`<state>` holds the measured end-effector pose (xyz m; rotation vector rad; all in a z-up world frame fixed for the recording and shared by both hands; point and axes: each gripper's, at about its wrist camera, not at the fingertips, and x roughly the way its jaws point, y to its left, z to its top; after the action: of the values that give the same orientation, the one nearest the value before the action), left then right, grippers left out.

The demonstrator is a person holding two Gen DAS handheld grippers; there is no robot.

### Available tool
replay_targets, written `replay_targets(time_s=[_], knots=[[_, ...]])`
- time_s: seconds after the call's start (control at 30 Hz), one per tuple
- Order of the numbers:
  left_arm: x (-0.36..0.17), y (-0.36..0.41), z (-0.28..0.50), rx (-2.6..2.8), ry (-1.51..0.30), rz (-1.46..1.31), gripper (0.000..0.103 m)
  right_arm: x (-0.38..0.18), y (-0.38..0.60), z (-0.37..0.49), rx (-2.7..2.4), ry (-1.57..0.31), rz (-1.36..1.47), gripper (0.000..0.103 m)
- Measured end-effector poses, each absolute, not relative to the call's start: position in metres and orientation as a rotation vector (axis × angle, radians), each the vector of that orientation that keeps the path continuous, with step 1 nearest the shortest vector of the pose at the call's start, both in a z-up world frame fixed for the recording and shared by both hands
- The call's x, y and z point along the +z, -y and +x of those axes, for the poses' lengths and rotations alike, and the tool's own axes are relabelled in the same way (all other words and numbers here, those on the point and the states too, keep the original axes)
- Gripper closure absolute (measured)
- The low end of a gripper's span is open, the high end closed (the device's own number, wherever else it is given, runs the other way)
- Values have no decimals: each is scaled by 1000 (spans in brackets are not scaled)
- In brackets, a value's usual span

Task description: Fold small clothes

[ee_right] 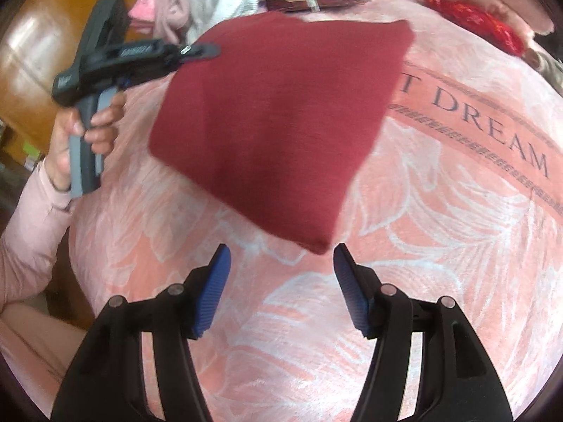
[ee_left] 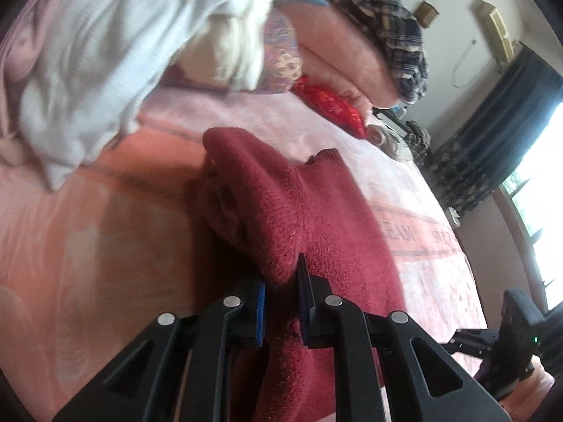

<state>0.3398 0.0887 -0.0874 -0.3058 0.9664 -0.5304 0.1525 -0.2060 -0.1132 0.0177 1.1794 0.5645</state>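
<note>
A dark red knitted garment (ee_right: 278, 119) lies folded into a rough square on the pink bedspread (ee_right: 422, 246). My left gripper (ee_left: 281, 281) is shut on a bunched edge of the red garment (ee_left: 292, 204) and lifts that edge a little. In the right wrist view the left gripper (ee_right: 207, 49) grips the garment's far left edge. My right gripper (ee_right: 281, 267) is open and empty, just short of the garment's near corner. It also shows at the lower right of the left wrist view (ee_left: 506, 337).
A heap of white and pale pink clothes (ee_left: 105, 52) lies at the bed's far left. Stacked pink blankets (ee_left: 345, 45) with a plaid garment (ee_left: 387, 10) and a red cloth (ee_left: 334, 102) sit at the far side. Dark curtains (ee_left: 492, 133) and a window are on the right.
</note>
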Motion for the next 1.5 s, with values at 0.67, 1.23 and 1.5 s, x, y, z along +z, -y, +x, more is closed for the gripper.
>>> replay_targets(time_s=[0.67, 1.23, 1.5], knots=[[-95, -99, 300, -484, -1035, -271, 62, -138, 206, 172, 441, -1234, 51, 40], [-118, -73, 268, -510, -1099, -173, 90, -148, 198, 179, 389, -1244, 45, 40], [-110, -76, 265, -499, -1065, -152, 94, -147, 198, 177, 390, -1234, 53, 39]])
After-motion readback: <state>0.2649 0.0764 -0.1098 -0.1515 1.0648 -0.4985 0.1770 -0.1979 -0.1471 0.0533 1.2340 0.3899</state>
